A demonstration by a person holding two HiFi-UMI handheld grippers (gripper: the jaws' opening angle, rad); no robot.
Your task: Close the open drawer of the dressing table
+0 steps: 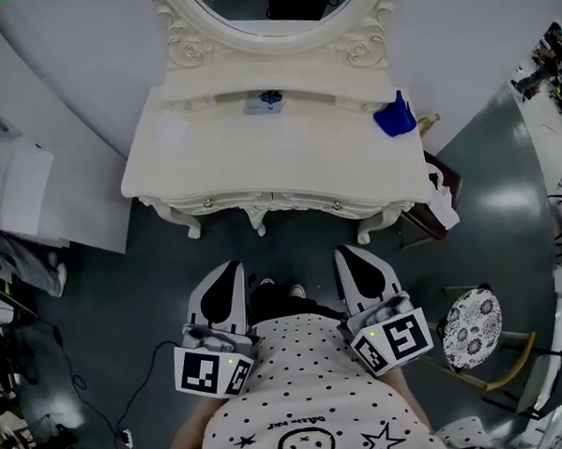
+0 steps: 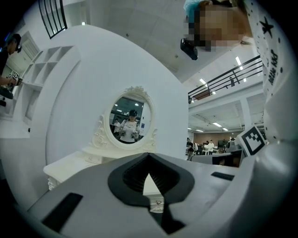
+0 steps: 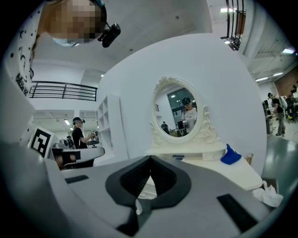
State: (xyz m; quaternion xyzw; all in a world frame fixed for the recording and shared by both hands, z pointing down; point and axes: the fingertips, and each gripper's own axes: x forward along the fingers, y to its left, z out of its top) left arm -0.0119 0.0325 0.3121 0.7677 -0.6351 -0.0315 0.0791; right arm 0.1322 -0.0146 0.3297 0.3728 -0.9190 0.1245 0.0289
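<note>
The cream dressing table [image 1: 212,157] with an oval mirror [image 1: 270,13] stands ahead of me against the curved white wall. On its back shelf a small middle drawer [image 1: 264,101] juts forward, with something blue inside. The two wide front drawers with brass knobs [image 1: 208,203] look flush. My left gripper [image 1: 229,267] and right gripper [image 1: 345,253] are held close to my body, well short of the table, both shut and holding nothing. The left gripper [image 2: 148,160] points level at the table. Along the right gripper [image 3: 150,160] I see the table slightly from its left.
A blue cloth-like thing [image 1: 395,117] lies at the tabletop's back right. A white bag [image 1: 441,201] hangs over a brown chair [image 1: 445,173] beside the table's right end. A stool with a patterned seat [image 1: 474,326] stands to my right. Cables [image 1: 130,396] run over the floor on my left.
</note>
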